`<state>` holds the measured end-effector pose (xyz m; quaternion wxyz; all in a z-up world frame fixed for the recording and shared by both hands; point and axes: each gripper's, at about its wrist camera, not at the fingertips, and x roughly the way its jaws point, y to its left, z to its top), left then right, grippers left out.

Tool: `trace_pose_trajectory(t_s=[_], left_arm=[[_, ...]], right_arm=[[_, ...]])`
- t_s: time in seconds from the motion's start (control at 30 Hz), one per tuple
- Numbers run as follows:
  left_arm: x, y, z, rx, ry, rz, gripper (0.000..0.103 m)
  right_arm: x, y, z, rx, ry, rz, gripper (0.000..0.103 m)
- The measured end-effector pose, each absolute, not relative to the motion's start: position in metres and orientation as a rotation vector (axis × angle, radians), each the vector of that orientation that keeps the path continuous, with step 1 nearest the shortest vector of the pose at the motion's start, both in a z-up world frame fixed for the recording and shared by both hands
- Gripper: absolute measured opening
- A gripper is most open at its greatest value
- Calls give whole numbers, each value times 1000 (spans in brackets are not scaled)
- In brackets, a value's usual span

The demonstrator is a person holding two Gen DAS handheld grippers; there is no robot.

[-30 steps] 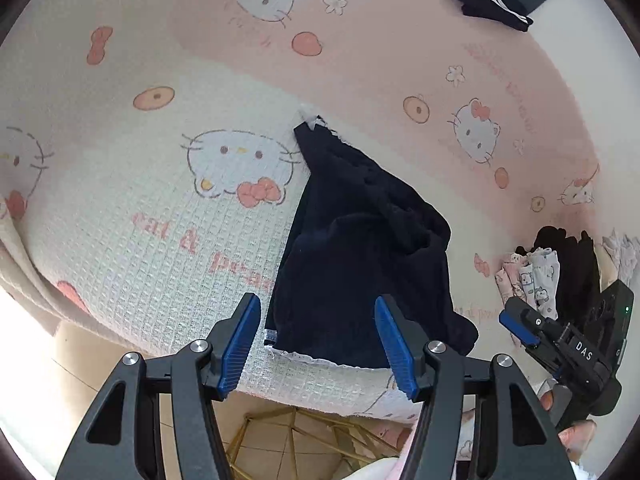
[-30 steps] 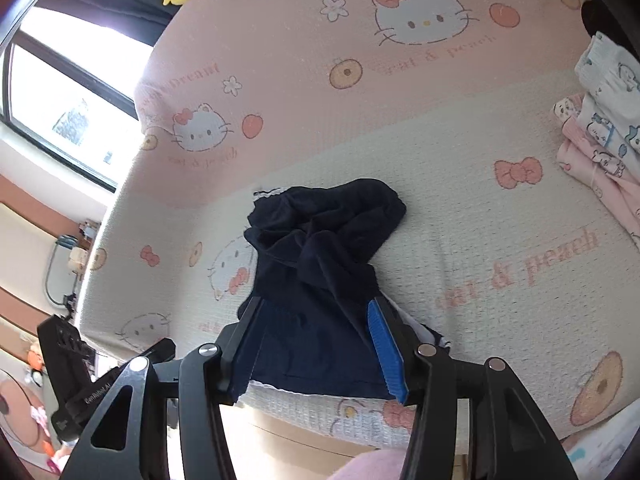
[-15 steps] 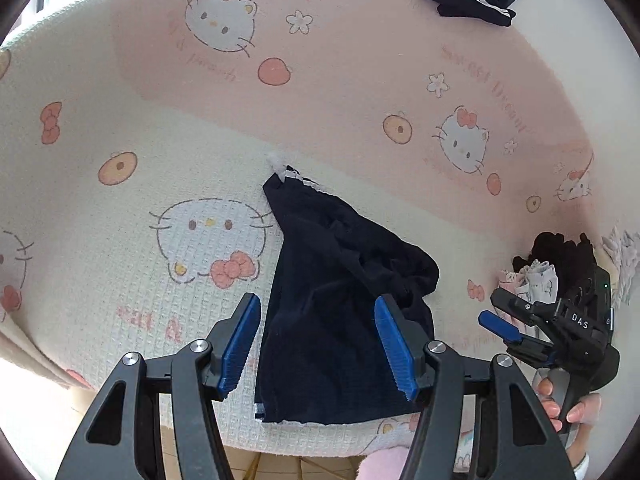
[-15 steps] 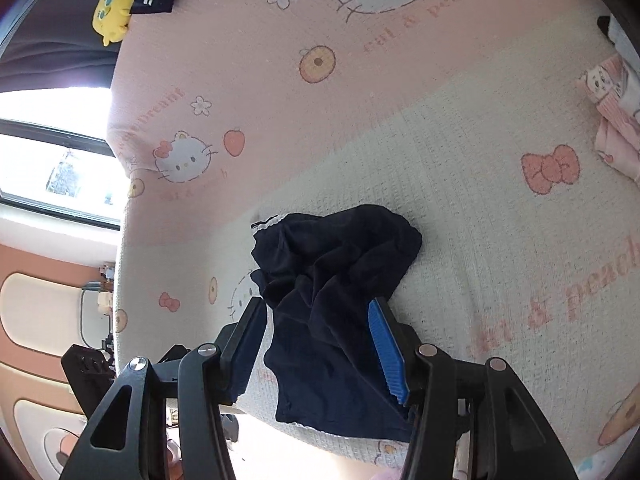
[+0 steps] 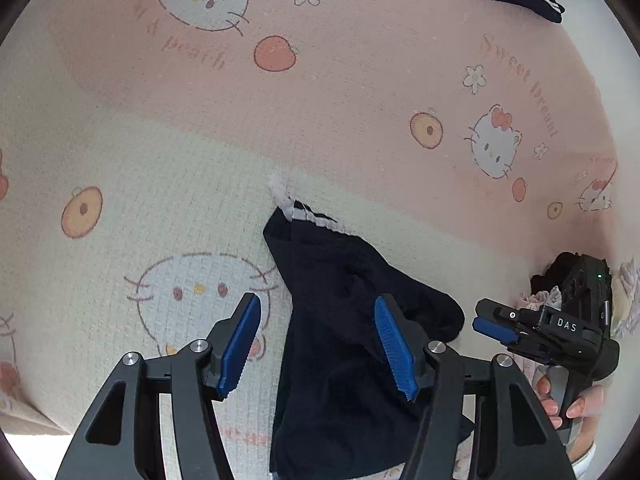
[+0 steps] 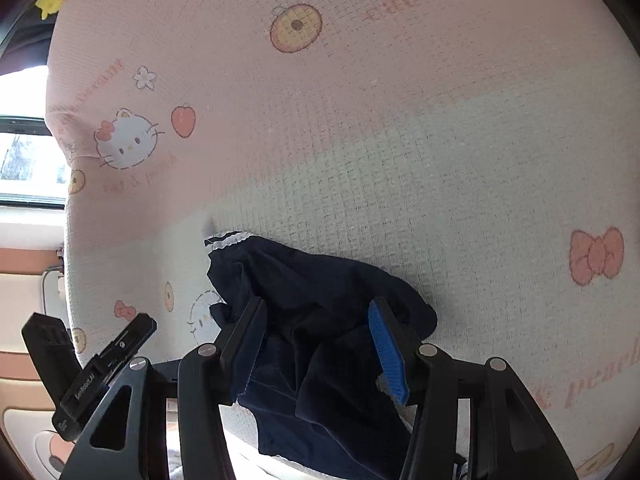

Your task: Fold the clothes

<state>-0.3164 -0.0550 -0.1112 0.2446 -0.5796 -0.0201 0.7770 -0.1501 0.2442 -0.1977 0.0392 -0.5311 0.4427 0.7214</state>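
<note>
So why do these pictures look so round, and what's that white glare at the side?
Left wrist view: the fisheye lens bows the bedspread and darkens the corners. Right wrist view: same bending, a blown-out bright window at the left edge, and the dark garment shows little detail.

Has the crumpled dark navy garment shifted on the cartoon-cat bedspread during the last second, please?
No. The crumpled dark navy garment lies with its white-trimmed corner at the same spot beside the bedspread's printed cat face; only the cameras moved closer.
</note>
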Motion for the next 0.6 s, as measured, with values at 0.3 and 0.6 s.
trace_pose_trajectory(t_s=[0.3, 0.6], left_arm=[[-356, -30, -143, -1680, -69, 2109, 57], [-369, -7, -170, -1722, -29, 2097, 57]], right_arm=[[-127, 260, -225, -1531, 1455, 2180, 52], [-101, 291, -256, -1455, 1659, 2059, 52]])
